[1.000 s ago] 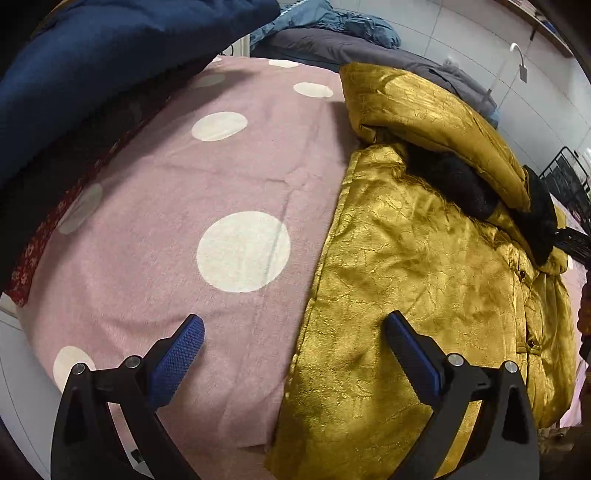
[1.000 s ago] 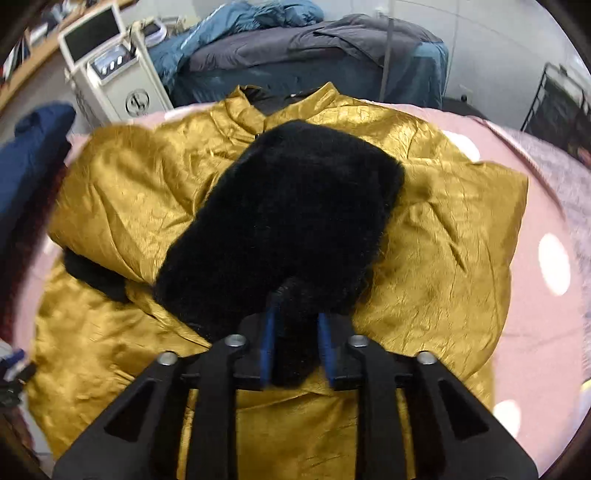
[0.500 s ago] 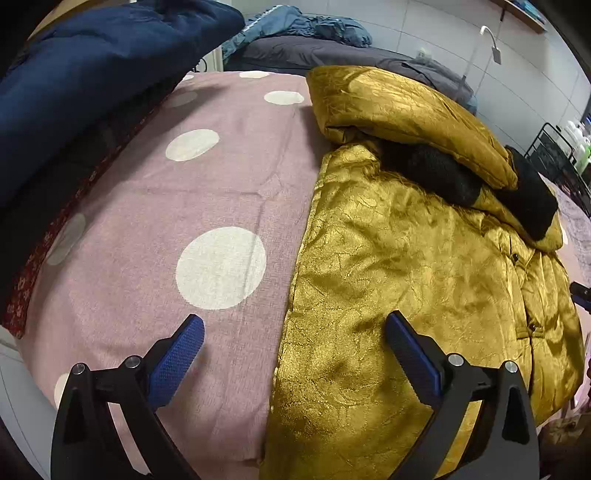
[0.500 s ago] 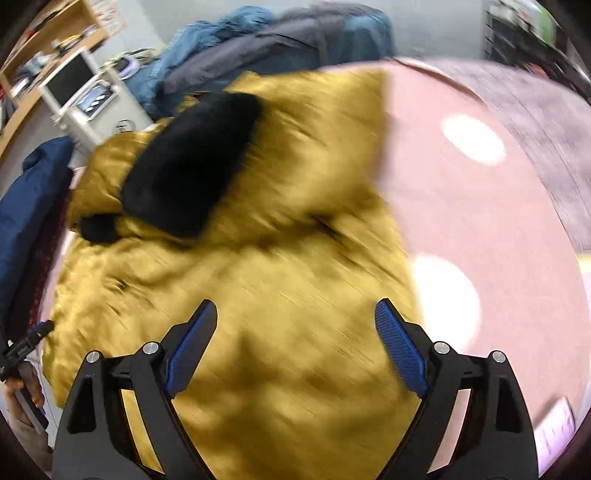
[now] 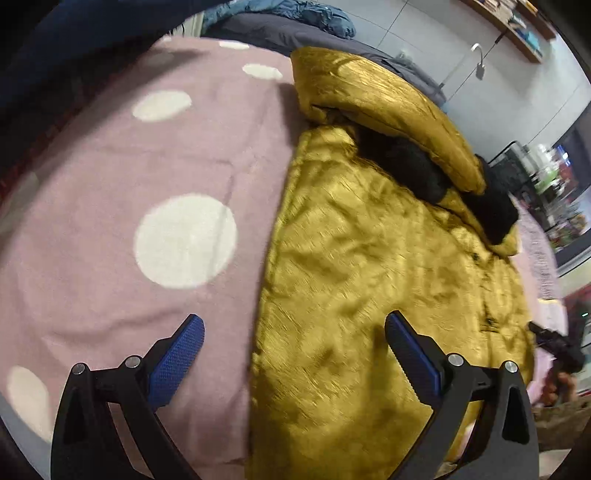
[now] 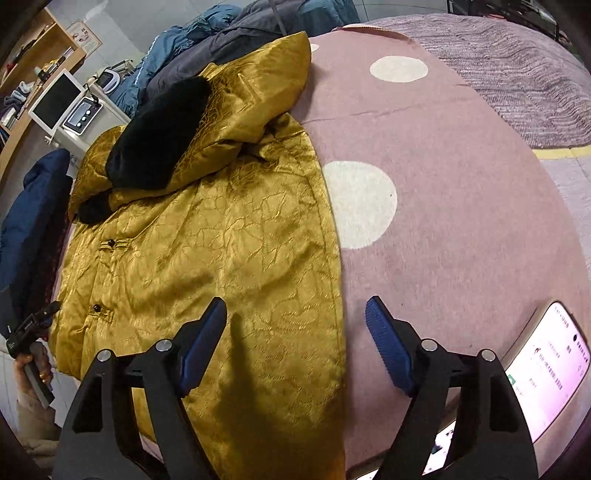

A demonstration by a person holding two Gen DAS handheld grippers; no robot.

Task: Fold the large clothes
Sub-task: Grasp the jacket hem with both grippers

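A gold satin jacket (image 5: pixel 388 280) with black fur trim (image 5: pixel 413 166) lies on a pink blanket with white dots (image 5: pixel 147 184). Its upper part and sleeves are folded down over the body. My left gripper (image 5: pixel 293 350) is open and empty, hovering over the jacket's left bottom edge. In the right wrist view the jacket (image 6: pixel 221 251) fills the left half, with the fur cuff (image 6: pixel 159 136) on top. My right gripper (image 6: pixel 295 332) is open and empty, straddling the jacket's right hem edge.
A navy garment (image 6: pixel 26 221) lies left of the jacket. Blue and grey clothes (image 6: pixel 229 33) are piled at the far end. A lit phone (image 6: pixel 550 362) lies at the near right of the blanket (image 6: pixel 461 184). A white machine with a screen (image 6: pixel 62 103) stands beyond.
My right gripper has let go of the black fur cuff, opened, and pulled back to the jacket's lower right hem. My left gripper has shifted slightly rightward along the bottom edge.
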